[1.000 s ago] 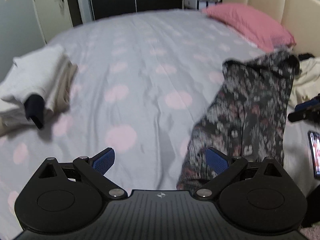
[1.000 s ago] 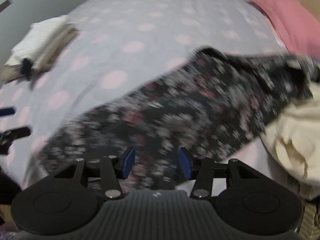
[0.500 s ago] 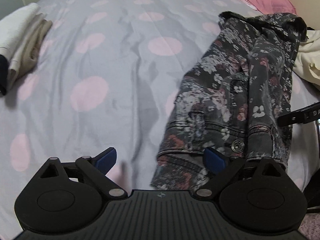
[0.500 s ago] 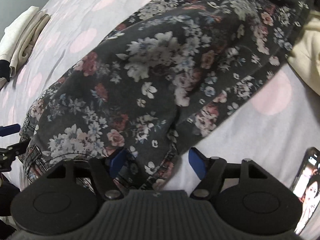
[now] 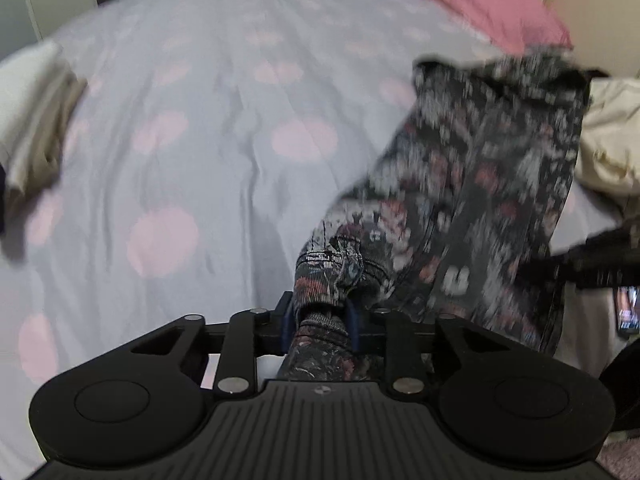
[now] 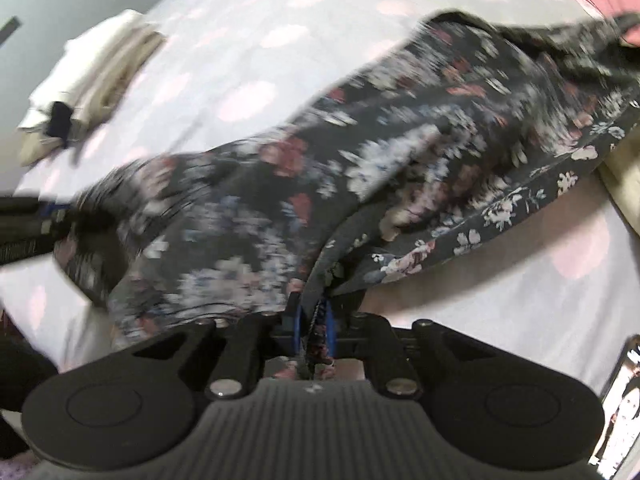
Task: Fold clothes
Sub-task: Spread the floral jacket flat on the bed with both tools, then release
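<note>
A pink-dotted grey bed (image 5: 224,92) carries folded pale clothes (image 5: 32,120), a pink pillow (image 5: 480,4) and a phone (image 6: 618,408).

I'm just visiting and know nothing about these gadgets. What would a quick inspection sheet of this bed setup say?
Surface: bed sheet, grey with pink dots, lightly wrinkled.
Job's things: floral jacket, blurred, lying partly on the sheet; folded pile at the far left.
Clutter: phone with its screen lit; cream garment beside the jacket.
Grippers: left tool shut on the jacket's hem; right tool shut on another edge of it.
Cables: nothing seen.
Surroundings: pink pillow, padded headboard.
</note>
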A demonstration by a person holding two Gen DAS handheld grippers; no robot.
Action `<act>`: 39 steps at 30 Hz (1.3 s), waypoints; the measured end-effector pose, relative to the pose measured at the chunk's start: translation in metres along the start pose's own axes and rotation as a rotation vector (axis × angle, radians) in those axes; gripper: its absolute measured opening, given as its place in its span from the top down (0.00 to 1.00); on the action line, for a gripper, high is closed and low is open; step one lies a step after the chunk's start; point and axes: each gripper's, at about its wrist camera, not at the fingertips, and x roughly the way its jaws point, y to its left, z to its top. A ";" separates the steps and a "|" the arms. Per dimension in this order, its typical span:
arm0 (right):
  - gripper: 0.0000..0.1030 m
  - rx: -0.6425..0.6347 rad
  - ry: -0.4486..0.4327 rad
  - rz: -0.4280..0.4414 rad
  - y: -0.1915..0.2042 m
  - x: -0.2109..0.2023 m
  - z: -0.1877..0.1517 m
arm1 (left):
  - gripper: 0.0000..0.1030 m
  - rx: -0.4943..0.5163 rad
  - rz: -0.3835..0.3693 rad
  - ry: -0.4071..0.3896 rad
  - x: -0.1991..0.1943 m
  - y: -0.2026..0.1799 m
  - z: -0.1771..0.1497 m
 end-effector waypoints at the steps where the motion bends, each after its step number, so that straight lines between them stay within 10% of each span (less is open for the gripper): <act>1: 0.87 -0.007 -0.007 0.022 0.006 -0.003 0.001 | 0.82 0.004 0.000 -0.011 -0.003 0.000 0.003; 14: 0.89 -0.024 -0.057 0.363 0.125 -0.015 0.021 | 0.85 0.026 0.274 -0.210 -0.083 0.076 0.081; 21: 0.88 -0.048 -0.014 0.313 0.164 0.034 0.028 | 0.88 0.022 0.396 -0.131 -0.046 0.106 0.071; 29: 0.84 -0.145 0.054 0.208 0.176 0.073 0.021 | 0.78 -0.014 0.301 -0.032 -0.030 0.114 0.051; 32: 0.63 -0.165 0.064 0.210 0.173 0.069 0.016 | 0.67 0.012 0.254 -0.016 -0.027 0.102 0.042; 39: 0.53 -0.182 0.070 0.220 0.159 0.058 0.002 | 0.54 0.072 0.167 -0.006 -0.027 0.071 0.011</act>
